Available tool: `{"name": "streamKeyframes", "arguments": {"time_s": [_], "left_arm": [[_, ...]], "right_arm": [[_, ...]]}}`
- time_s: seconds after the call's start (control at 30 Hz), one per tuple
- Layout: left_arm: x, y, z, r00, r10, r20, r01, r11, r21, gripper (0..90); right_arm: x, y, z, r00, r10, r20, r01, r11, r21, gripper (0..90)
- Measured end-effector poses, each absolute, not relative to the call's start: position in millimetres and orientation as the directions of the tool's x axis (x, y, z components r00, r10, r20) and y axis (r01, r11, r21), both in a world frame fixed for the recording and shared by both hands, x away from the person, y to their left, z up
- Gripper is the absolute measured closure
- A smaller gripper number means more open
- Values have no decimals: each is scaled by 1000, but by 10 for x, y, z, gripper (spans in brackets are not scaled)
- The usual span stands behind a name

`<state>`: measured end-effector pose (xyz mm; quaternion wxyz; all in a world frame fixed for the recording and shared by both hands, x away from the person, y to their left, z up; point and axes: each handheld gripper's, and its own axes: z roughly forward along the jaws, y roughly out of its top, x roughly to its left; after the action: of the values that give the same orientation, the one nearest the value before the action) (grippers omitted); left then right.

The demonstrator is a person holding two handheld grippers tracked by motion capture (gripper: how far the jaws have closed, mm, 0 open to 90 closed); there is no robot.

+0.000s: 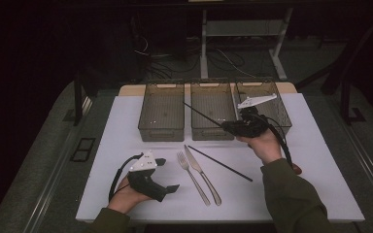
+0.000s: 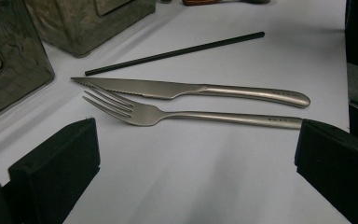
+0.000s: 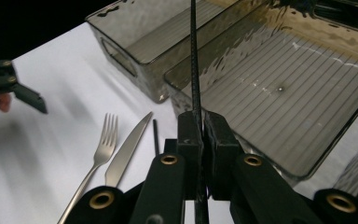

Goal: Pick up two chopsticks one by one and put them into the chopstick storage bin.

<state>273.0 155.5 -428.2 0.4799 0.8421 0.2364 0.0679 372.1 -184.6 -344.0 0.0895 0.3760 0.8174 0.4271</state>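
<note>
Right tool grips a chopstick mid-frame; level it over the middle bin first. Left tool, lower left, gapes.

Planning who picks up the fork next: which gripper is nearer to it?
Left. The left gripper rests open just beside the fork; the right gripper, shut on a black chopstick, hangs farther off by the middle bin.

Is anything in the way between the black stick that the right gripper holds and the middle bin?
Nothing visible is. The right gripper holds the black stick over the middle bin, which is open on top with nothing lying inside.
</note>
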Motion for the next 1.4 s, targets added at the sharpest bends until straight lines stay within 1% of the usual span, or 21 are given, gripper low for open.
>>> {"name": "streamKeyframes", "arguments": {"time_s": [0.37, 0.77, 1.4], "left_arm": [[2726, 1543, -4285, 880, 460, -114, 332, -427, 841, 0], [2720, 1538, -4284, 880, 461, -115, 332, -421, 844, 0], [2726, 1546, -4283, 884, 457, -104, 321, -430, 844, 0]], "right_arm": [[3922, -1653, -3411, -672, 720, 173, 562, 345, 752, 859], [4136, -1366, -3408, -656, 730, 192, 584, 329, 742, 859], [4456, -867, -3388, -646, 744, 168, 598, 358, 717, 858]]}}
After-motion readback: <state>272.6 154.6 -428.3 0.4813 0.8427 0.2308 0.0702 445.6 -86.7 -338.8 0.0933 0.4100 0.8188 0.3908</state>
